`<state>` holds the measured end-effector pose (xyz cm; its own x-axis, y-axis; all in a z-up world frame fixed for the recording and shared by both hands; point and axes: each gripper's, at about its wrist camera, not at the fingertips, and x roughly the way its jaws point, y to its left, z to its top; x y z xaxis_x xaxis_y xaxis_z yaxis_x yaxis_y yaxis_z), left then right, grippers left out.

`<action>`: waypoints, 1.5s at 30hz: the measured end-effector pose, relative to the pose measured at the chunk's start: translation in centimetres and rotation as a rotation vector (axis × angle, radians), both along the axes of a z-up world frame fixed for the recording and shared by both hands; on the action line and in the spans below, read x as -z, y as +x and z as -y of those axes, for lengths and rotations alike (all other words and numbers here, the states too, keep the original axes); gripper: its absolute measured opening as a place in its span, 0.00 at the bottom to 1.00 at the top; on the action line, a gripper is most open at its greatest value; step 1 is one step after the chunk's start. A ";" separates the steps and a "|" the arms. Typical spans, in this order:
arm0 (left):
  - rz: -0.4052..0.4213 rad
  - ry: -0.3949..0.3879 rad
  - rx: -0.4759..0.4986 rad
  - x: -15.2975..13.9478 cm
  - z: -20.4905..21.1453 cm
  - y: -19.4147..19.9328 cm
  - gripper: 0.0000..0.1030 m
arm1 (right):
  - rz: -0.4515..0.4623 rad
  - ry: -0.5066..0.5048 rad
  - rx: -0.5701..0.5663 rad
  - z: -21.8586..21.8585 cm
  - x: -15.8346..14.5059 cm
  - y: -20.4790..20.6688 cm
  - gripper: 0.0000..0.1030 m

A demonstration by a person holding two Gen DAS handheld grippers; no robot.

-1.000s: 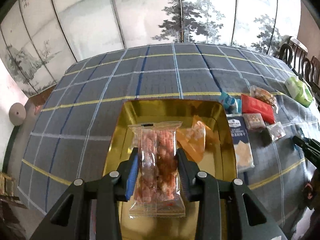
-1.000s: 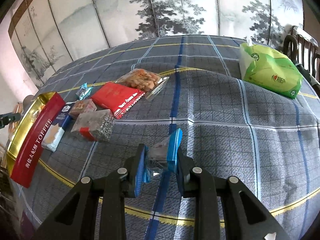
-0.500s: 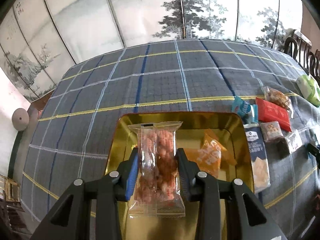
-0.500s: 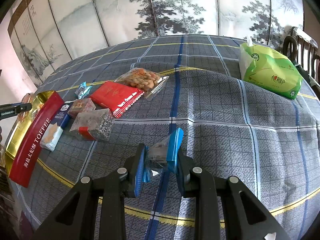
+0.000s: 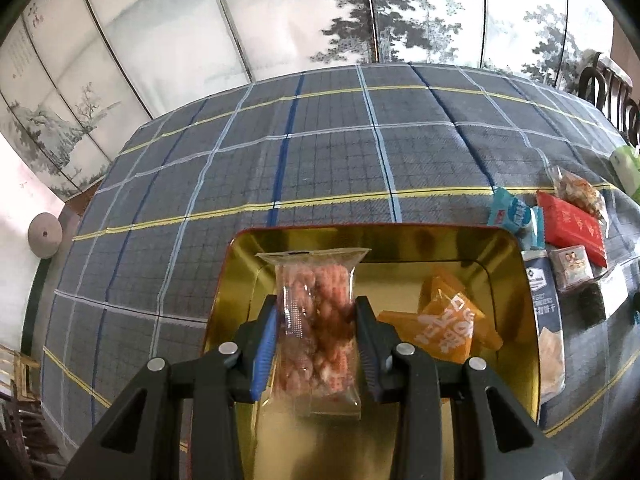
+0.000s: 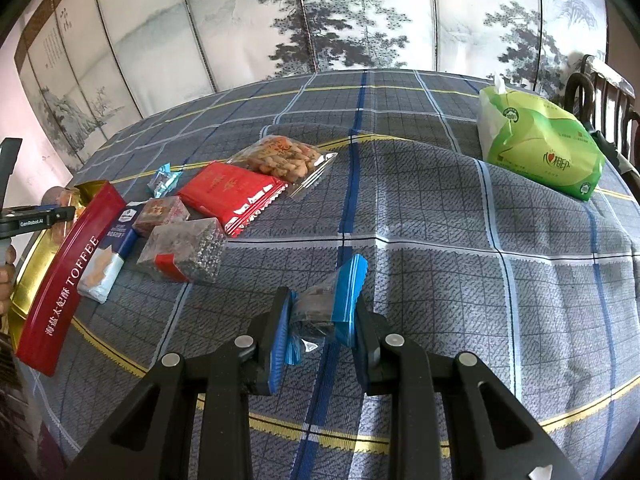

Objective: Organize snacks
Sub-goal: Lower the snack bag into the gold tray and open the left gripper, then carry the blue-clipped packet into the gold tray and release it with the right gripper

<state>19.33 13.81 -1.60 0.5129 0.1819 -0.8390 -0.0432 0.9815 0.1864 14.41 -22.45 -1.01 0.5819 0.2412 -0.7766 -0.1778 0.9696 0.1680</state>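
Risk: my left gripper point(image 5: 316, 332) clamps the pink snack packet point(image 5: 316, 312) over the toffee tin point(image 5: 400, 236), my right gripper point(image 6: 322, 330) pinches a blue-edged packet point(image 6: 332, 308); slick film could slip, missing the tin.

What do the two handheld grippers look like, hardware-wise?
Both match. The left gripper and right gripper have matte black angular plastic arms with triangular cut-outs, round silver pivot screws and blue ribbed finger pads. The right wrist view catches white "GenRobot.AI" lettering on the left unit's black body. No cables or sleeves show.

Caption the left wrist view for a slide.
Left gripper holds a clear packet of pink snacks over the gold tin, beside an orange packet.
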 end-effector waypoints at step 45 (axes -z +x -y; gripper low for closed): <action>0.258 0.121 -0.153 -9.0 1.3 -15.0 0.64 | 0.135 0.040 -0.189 -9.8 -6.9 -2.9 0.23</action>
<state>4.29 12.49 7.39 0.6649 0.3639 -0.6523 -0.2497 0.9313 0.2651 11.52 -12.67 5.91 0.6218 0.3849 -0.6821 -0.3787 0.9101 0.1683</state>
